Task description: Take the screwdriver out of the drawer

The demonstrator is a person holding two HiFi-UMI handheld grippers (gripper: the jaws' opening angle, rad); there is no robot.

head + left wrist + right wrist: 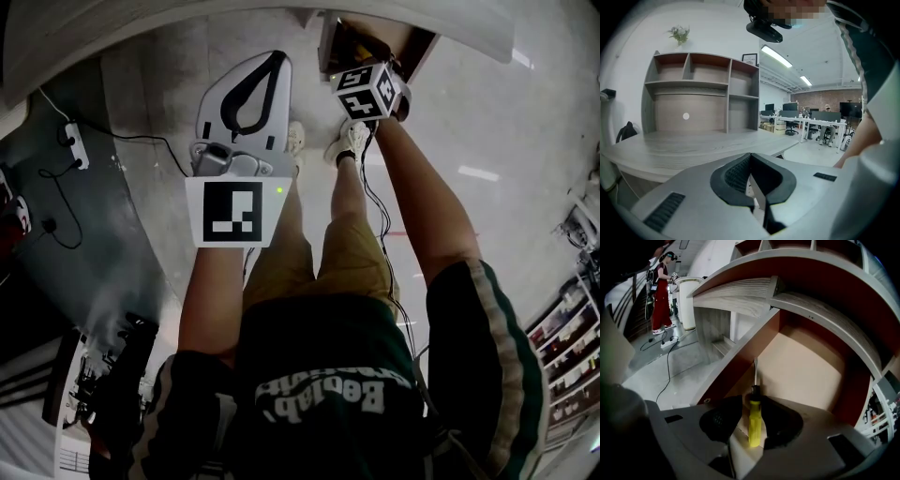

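Gripping the screwdriver by its yellow handle with the right tongs, over the pale bottom of the open drawer, shaft pointing inward beside its red-brown side wall. Holding the left tongs shut on nothing, tips touching, aimed across a grey counter

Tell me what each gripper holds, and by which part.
The right gripper holds the screwdriver by its yellow handle. The left gripper is shut on nothing.

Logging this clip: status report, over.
Left gripper shut, empty, away from drawer. Right gripper shut on screwdriver, yellow handle between pads. Not yet out of drawer. Nothing in the way.
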